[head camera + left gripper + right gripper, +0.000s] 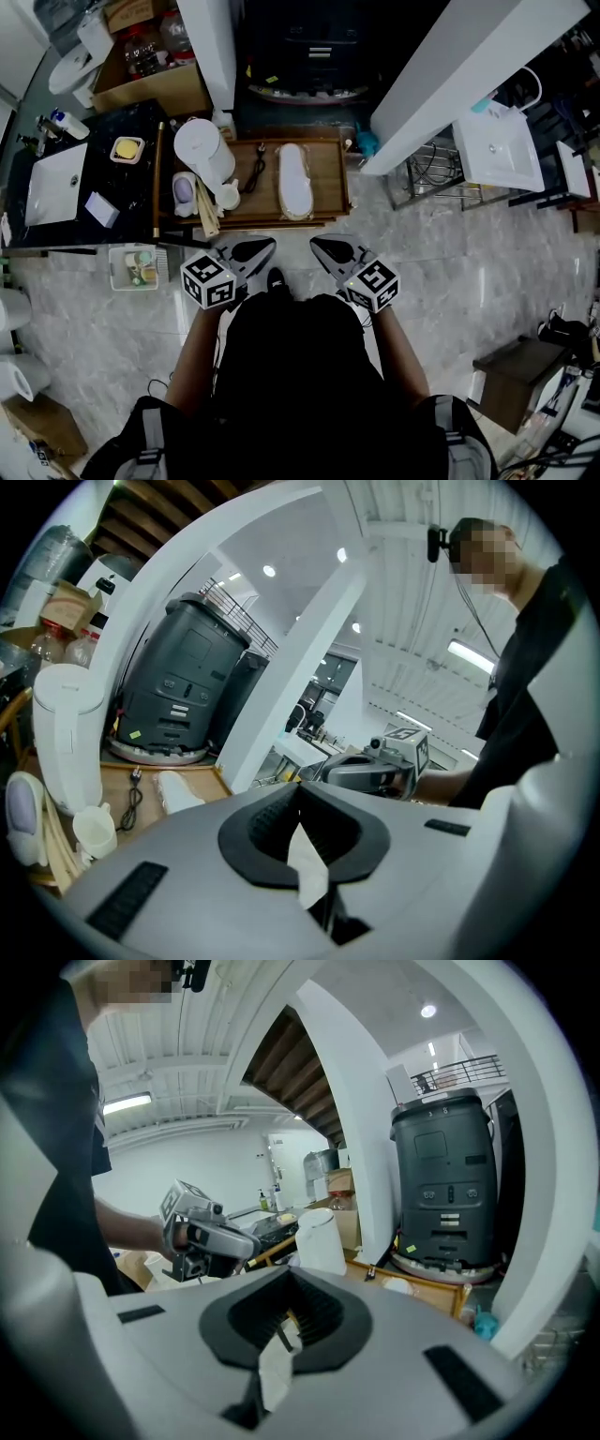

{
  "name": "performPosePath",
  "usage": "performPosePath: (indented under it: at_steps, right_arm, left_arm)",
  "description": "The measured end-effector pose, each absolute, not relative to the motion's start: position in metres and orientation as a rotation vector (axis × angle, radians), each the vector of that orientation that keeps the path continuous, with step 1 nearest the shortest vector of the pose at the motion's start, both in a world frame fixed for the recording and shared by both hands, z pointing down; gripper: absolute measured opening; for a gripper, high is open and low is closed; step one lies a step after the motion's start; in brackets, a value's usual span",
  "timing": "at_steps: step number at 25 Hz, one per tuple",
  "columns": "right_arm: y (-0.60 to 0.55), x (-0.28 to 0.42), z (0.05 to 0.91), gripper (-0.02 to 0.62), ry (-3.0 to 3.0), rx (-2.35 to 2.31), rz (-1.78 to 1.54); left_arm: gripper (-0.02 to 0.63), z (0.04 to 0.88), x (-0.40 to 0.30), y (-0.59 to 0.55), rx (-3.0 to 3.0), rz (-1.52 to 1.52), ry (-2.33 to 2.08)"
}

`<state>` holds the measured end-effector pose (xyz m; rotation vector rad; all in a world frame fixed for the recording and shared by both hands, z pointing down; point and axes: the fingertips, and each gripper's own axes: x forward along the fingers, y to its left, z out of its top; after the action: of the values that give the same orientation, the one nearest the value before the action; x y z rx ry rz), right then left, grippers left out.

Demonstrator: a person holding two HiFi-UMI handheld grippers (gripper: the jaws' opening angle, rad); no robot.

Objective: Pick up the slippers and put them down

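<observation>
Slipper (297, 180) on wooden tray (330, 169), marble floor (441, 272)

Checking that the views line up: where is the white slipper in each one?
Head view: slipper lies lengthwise on the wooden tray, upper centre.
Left gripper view: lower left, on the tray.
Right gripper view: small pale shape right of centre, probably the slipper.
Shared landmark: tall white canister, left of the slipper in every view.
</observation>
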<state>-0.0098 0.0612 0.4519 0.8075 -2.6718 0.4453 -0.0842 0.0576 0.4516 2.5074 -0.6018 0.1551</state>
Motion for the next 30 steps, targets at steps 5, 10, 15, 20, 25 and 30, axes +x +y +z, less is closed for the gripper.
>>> performPosePath:
  at_steps: [5,10,15,20,25,30]
  right_arm:
    - [0.056,-0.008,0.451,0.009,-2.665,0.86,0.472]
    - [0.05,-0.006,0.456,0.008,-2.657,0.872,0.486]
    - [0.038,-0.005,0.458,0.009,-2.667,0.868,0.5]
    - [0.027,-0.007,0.465,0.009,-2.661,0.792,0.506]
    - [0.014,-0.011,0.468,0.009,-2.663,0.723,0.487]
    - [0.001,-0.005,0.476,0.009,-2.652,0.692,0.507]
  left_arm:
    - [0.011,0.455,-0.083,0.053,2.503,0.168,-0.56]
    - [0.011,0.457,-0.084,0.048,2.498,0.172,-0.555]
    - [0.011,0.459,-0.083,0.04,2.492,0.178,-0.566]
    - [0.011,0.461,-0.082,0.024,2.476,0.171,-0.618]
    - [0.011,0.462,-0.076,0.007,2.469,0.165,-0.649]
    - [0.012,0.467,-0.067,-0.008,2.459,0.176,-0.658]
